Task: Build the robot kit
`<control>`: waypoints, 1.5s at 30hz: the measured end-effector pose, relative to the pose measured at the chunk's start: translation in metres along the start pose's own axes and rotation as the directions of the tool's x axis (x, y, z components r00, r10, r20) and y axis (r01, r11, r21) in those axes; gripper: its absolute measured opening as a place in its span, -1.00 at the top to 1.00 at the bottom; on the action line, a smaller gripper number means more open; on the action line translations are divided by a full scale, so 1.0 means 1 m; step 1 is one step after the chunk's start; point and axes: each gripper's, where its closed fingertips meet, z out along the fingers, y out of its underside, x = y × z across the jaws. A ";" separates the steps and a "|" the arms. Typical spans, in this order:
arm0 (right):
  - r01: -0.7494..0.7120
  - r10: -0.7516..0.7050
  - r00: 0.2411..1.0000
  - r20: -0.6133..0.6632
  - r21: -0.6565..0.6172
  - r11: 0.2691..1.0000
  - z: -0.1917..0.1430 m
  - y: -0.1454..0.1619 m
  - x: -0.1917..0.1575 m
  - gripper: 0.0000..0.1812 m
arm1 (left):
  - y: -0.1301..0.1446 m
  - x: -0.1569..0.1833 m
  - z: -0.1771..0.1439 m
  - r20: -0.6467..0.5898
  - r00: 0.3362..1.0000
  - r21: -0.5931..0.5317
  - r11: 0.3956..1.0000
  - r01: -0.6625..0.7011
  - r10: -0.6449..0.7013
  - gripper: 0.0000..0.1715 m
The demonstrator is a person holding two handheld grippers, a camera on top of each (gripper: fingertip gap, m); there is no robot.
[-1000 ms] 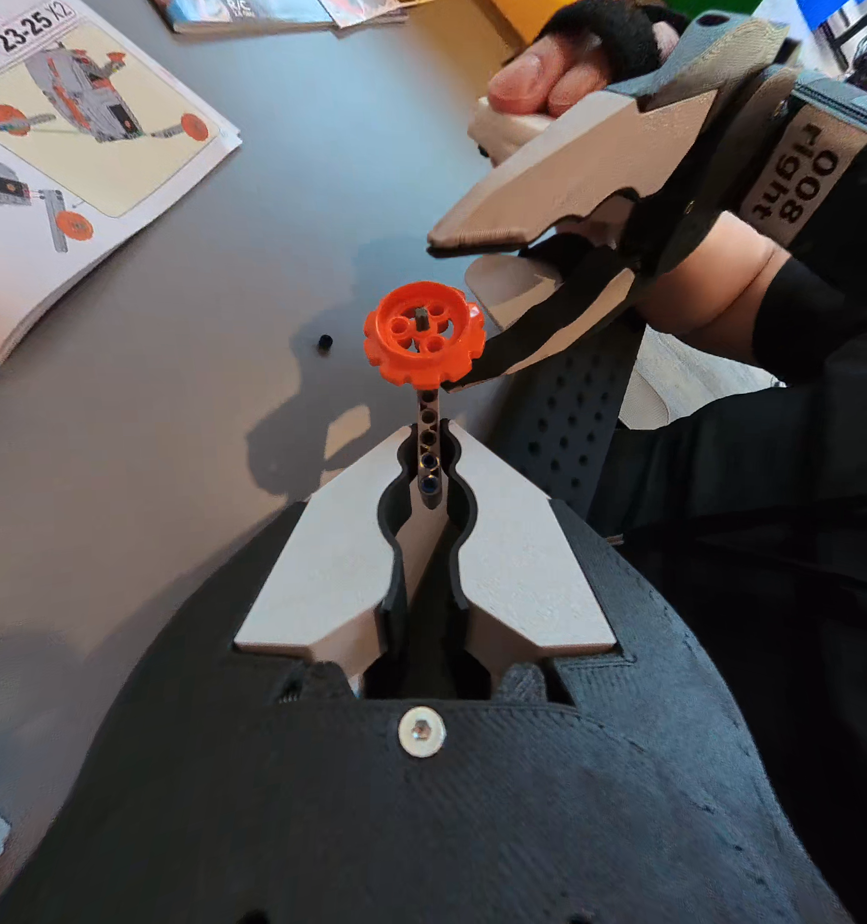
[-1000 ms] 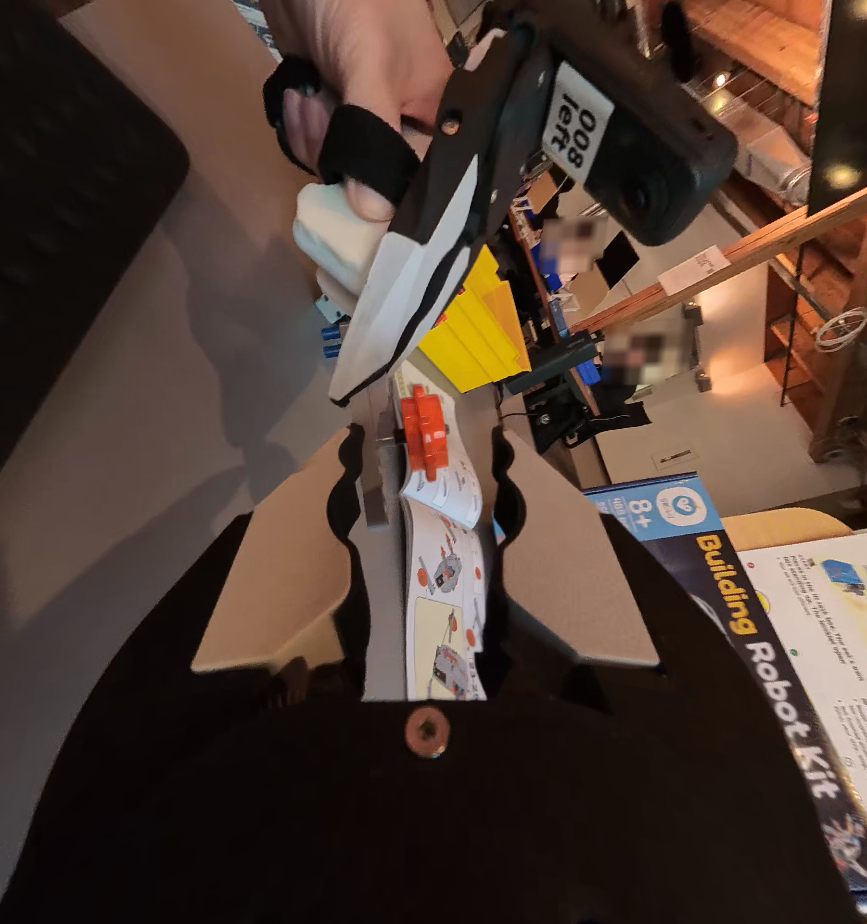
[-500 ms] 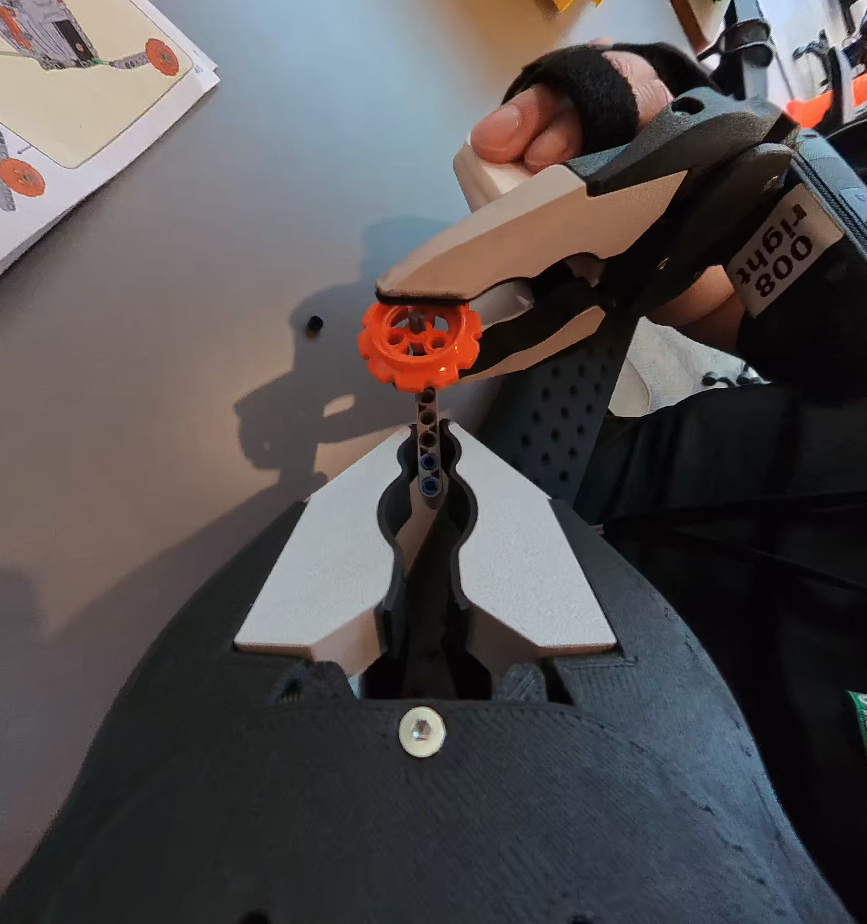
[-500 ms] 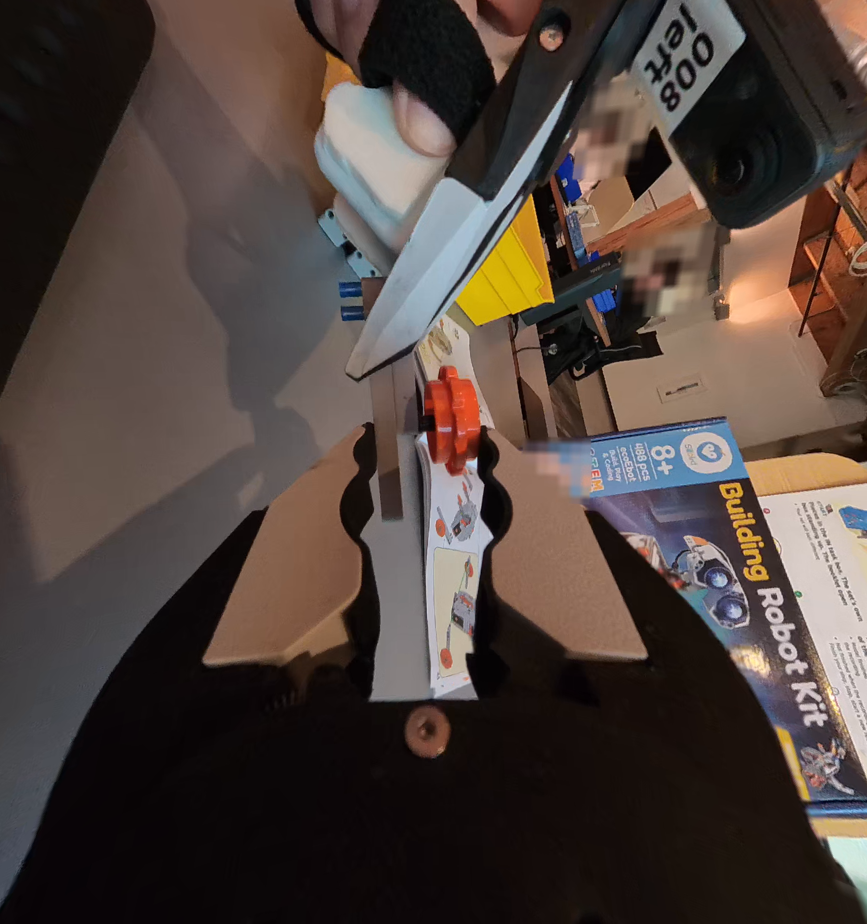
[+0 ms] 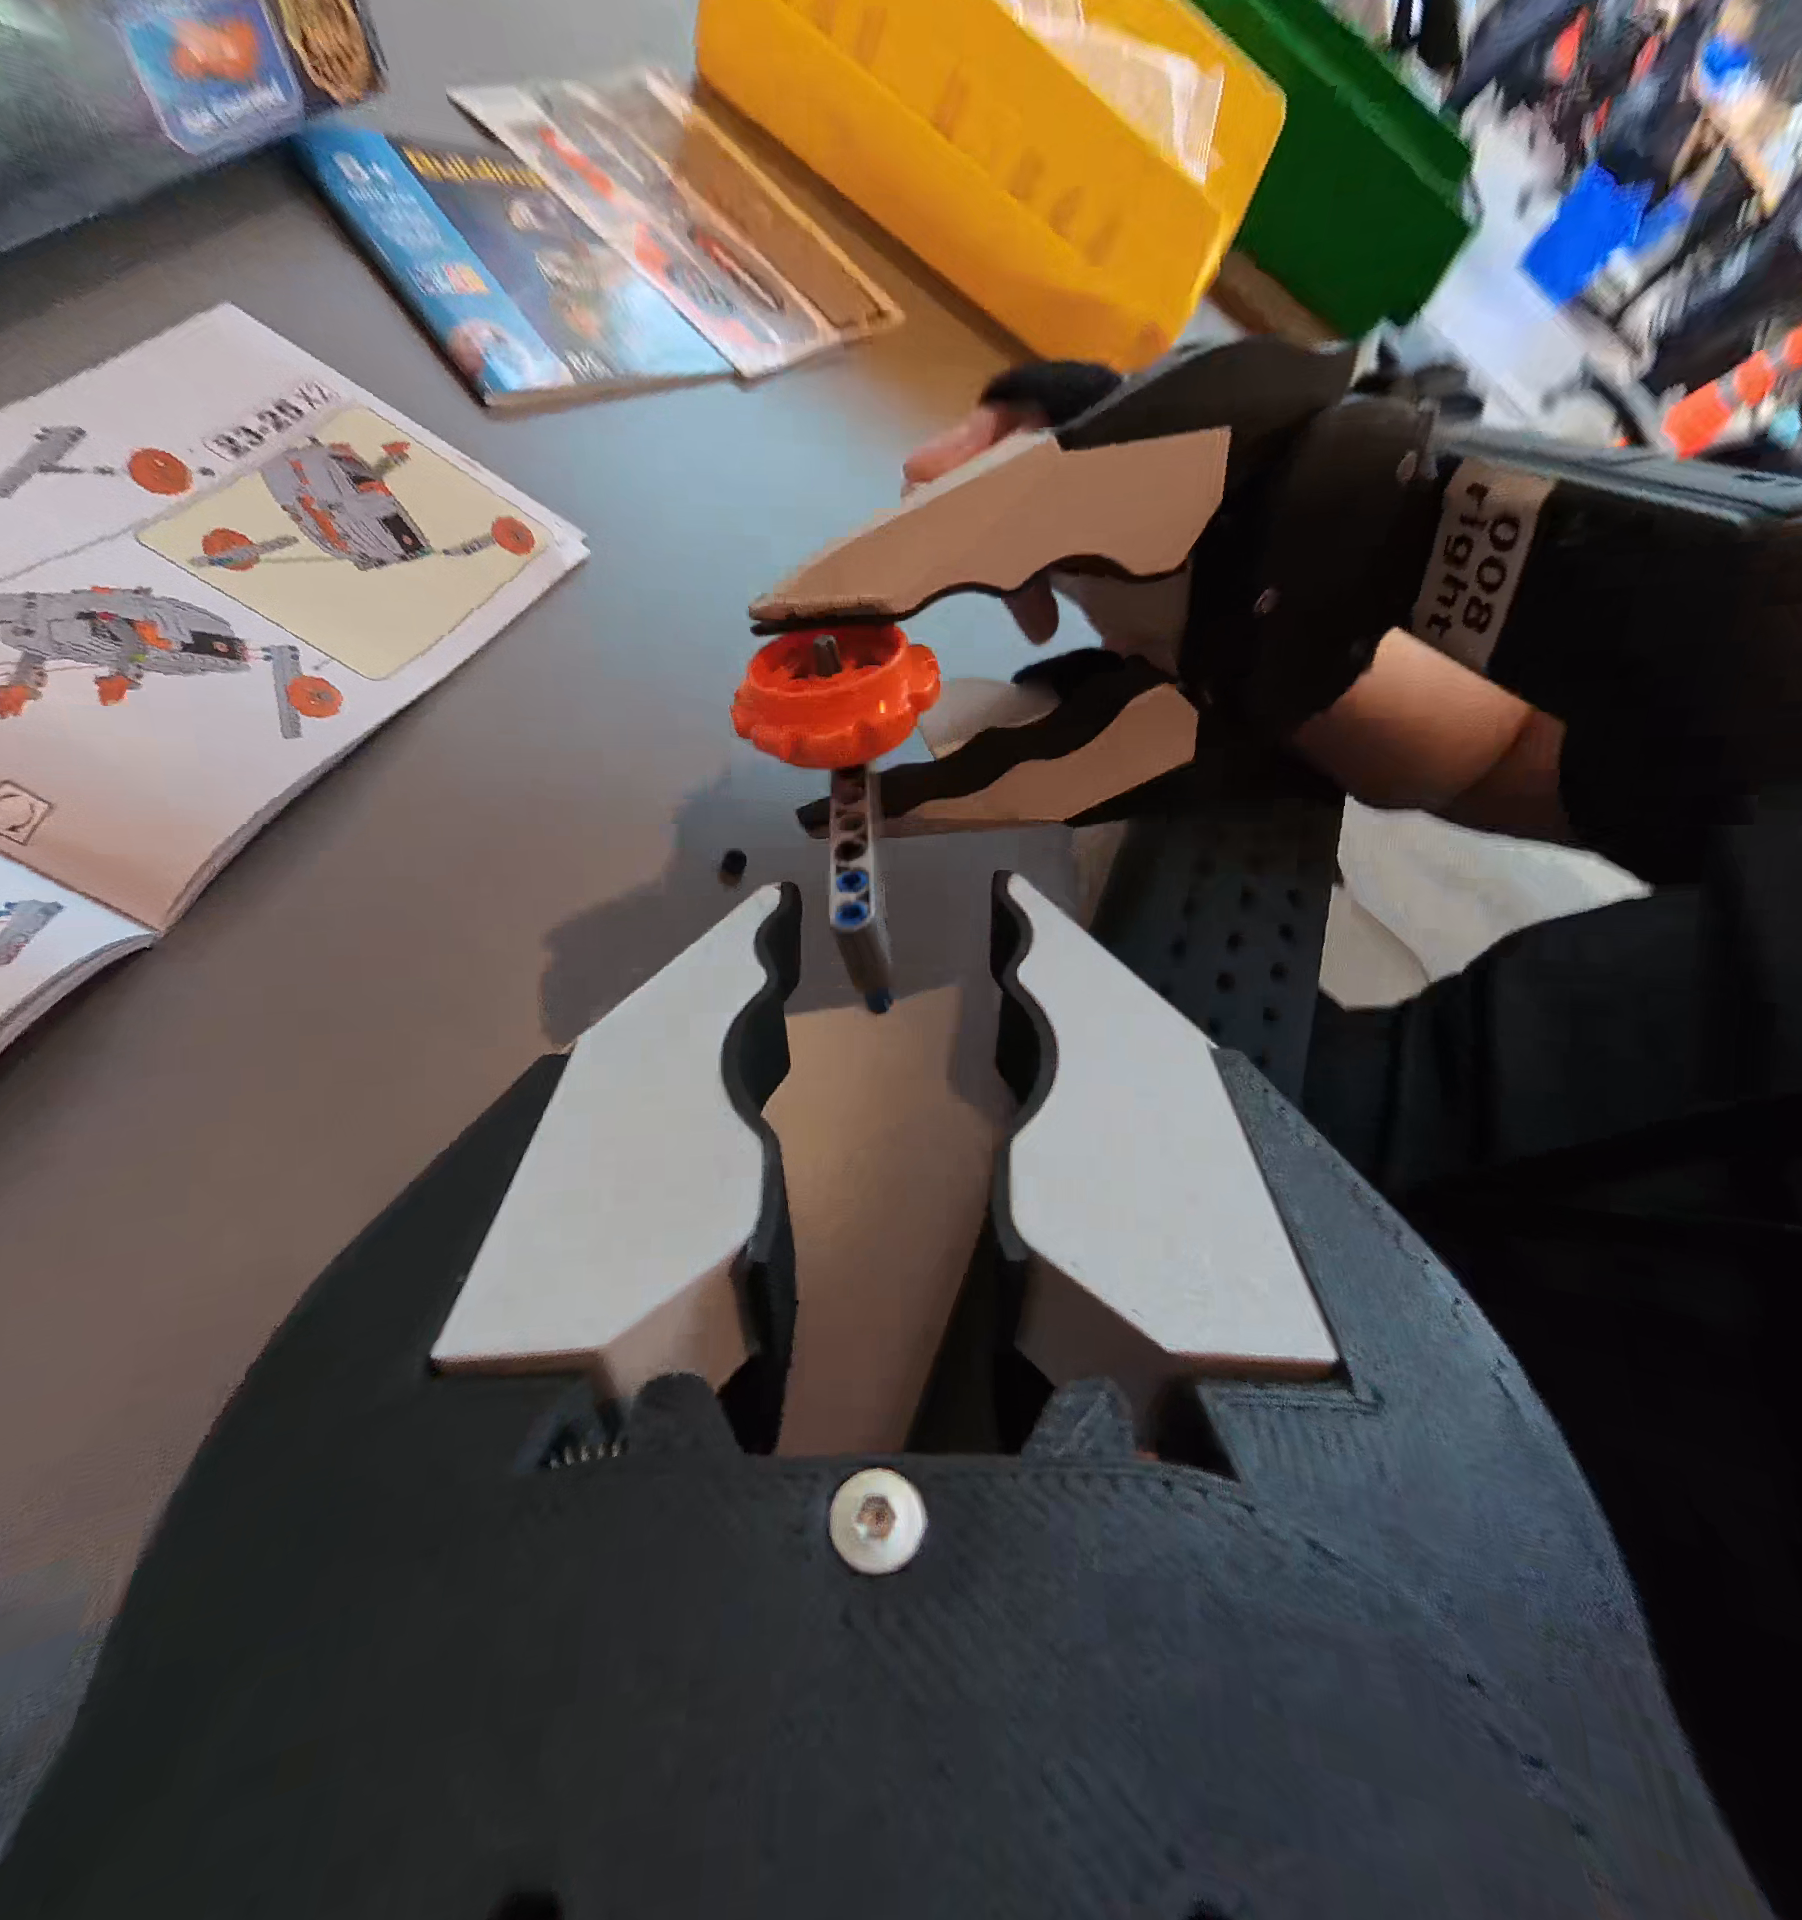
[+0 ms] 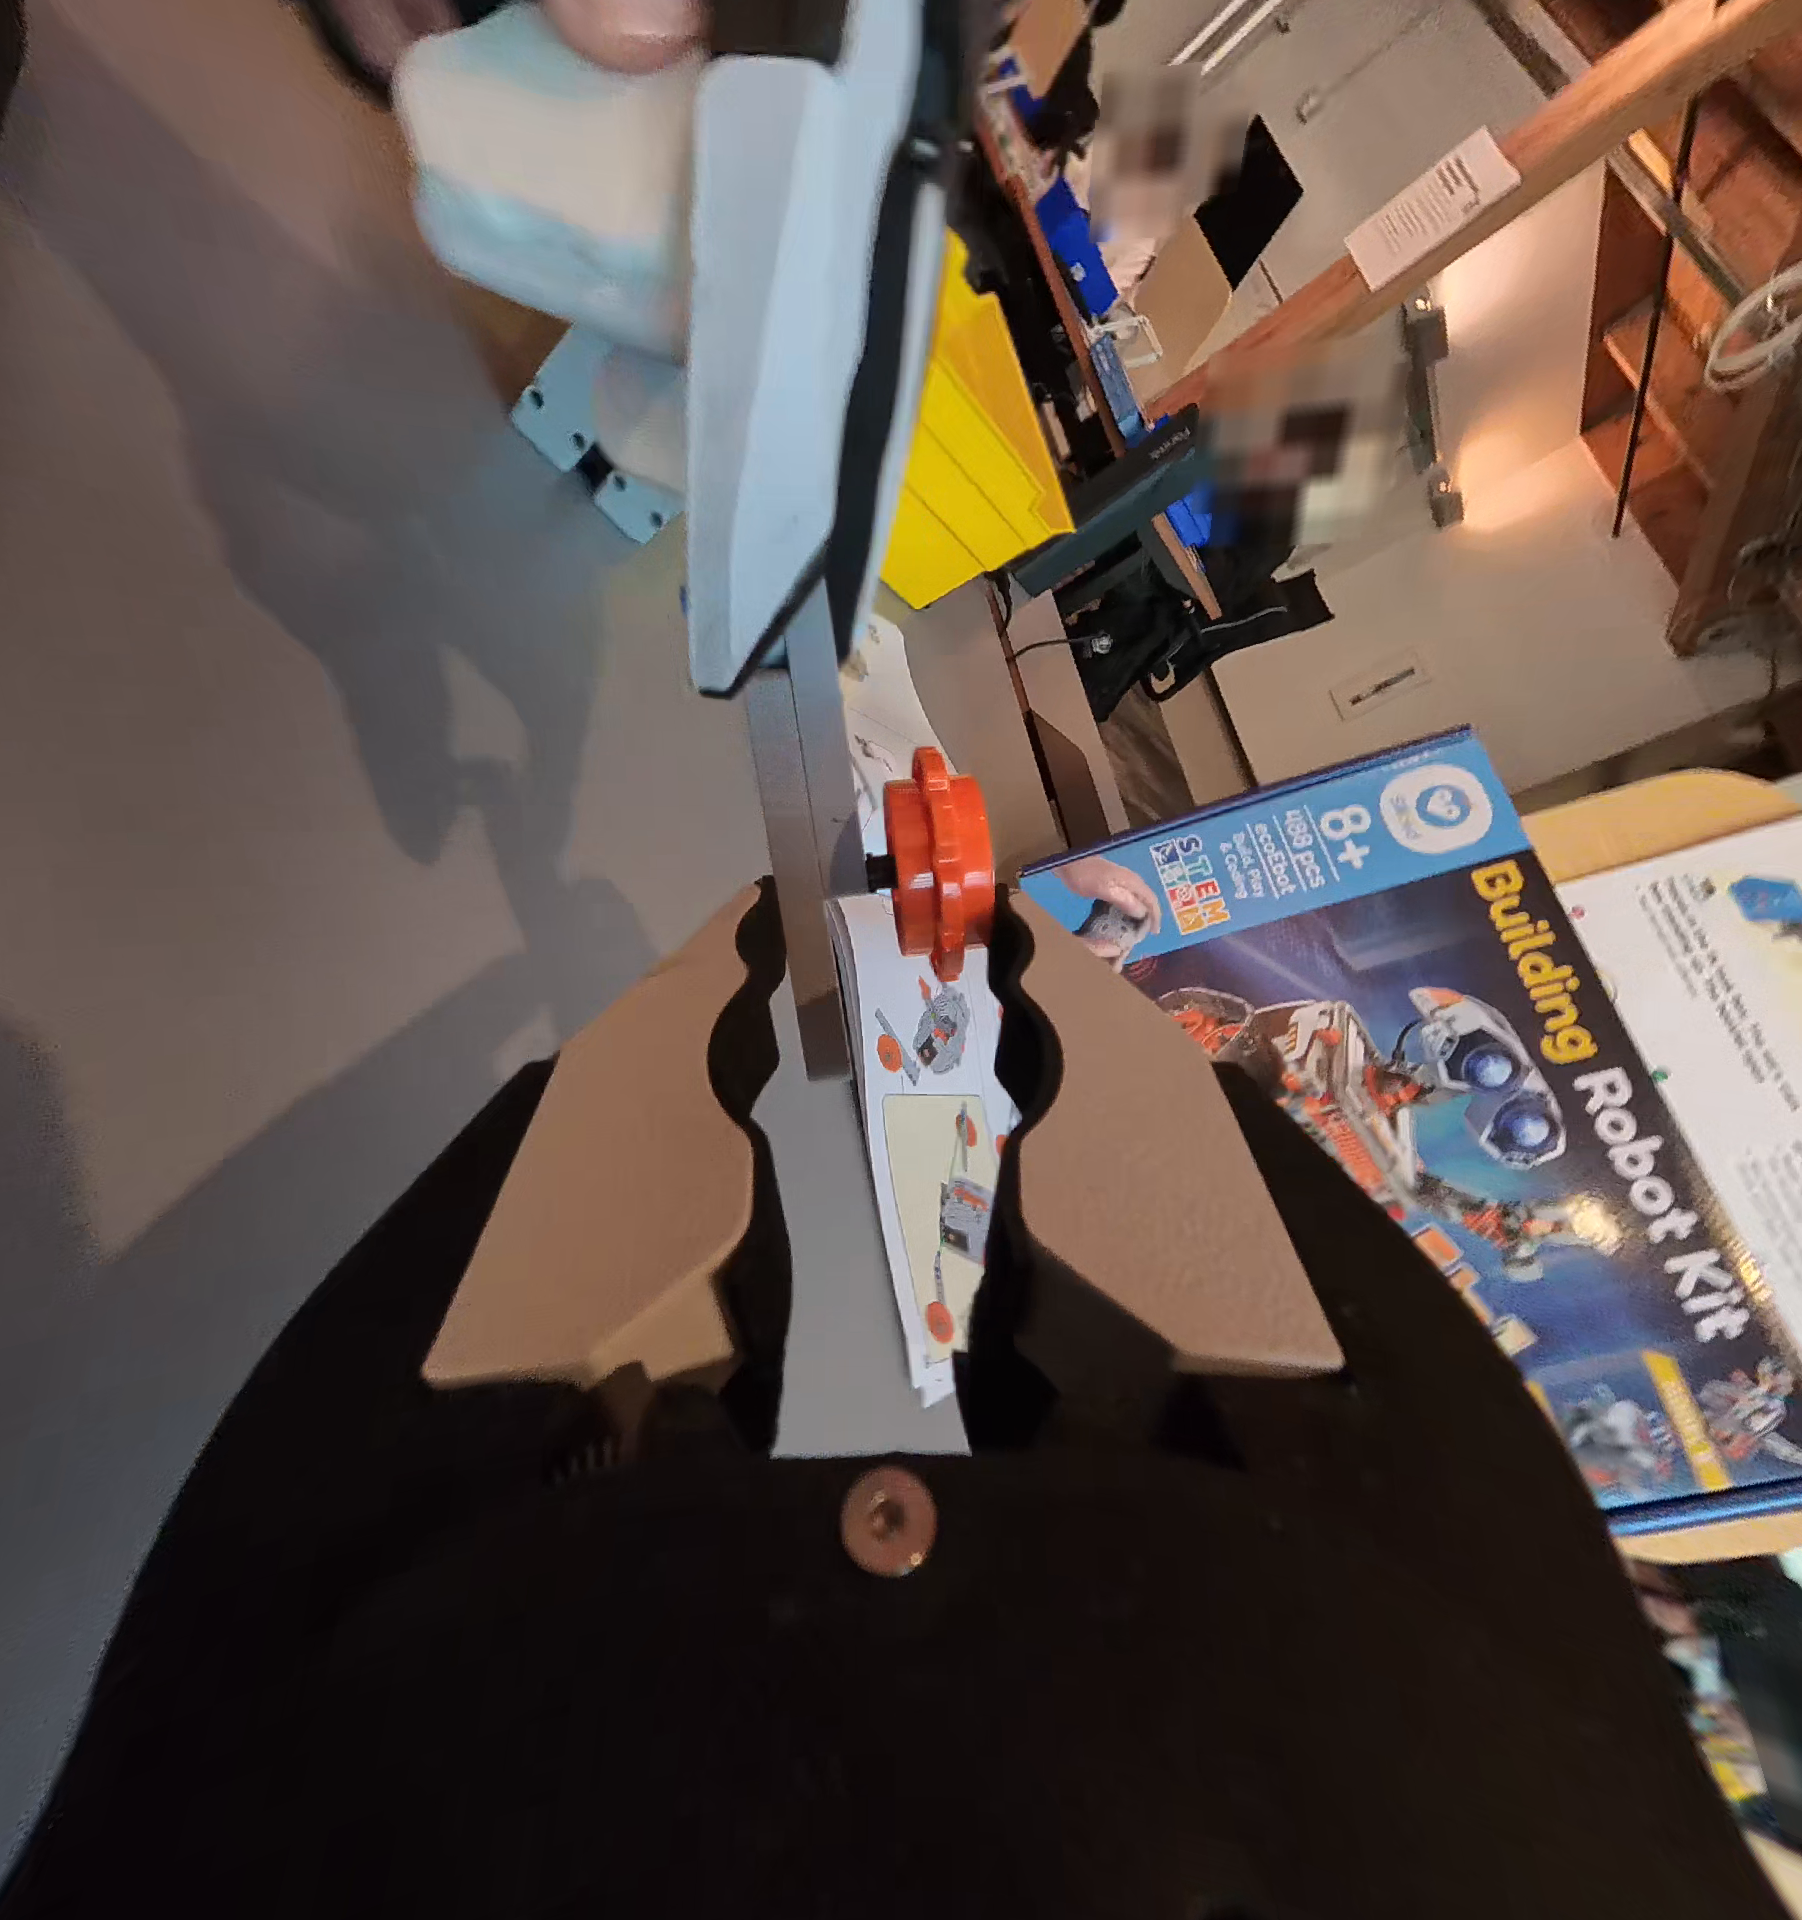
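Left gripper (image 5: 892,914): jaws spread, holding nothing, grey beam (image 5: 861,883) between its tips, untouched.
Right gripper (image 5: 809,717): pinches orange gear (image 5: 835,701) and beam.
Nearby: instruction booklet (image 5: 201,623), yellow bin (image 5: 990,156).

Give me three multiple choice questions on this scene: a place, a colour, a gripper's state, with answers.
1. Where is the orange wheel? A between the fingers of the right gripper; B on the booklet; C on the blue box.
2. What colour is the bin beside the yellow bin? A red; B green; C white.
3. The left gripper is: A shut on the blue box; B shut on the booklet; C open.
Answers: 1 A, fingers above and below it; 2 B, the green bin stands behind it; 3 C, gaps flank the grey beam.
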 end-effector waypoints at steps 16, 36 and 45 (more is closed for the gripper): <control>-0.439 0.439 0.897 -0.056 0.020 0.898 0.005 0.003 0.018 0.58 | -0.040 -0.018 0.009 -0.005 0.980 0.551 0.817 0.169 -0.199 0.94; -0.868 0.635 0.447 0.631 0.132 0.480 -0.034 -0.025 0.014 0.94 | 0.000 0.007 -0.002 -0.060 0.997 0.206 0.977 0.061 -0.049 0.94; -0.821 0.527 0.420 0.739 0.061 0.568 -0.044 -0.035 -0.012 0.94 | 0.005 0.028 0.001 -0.145 0.989 0.122 0.992 -0.011 0.029 0.94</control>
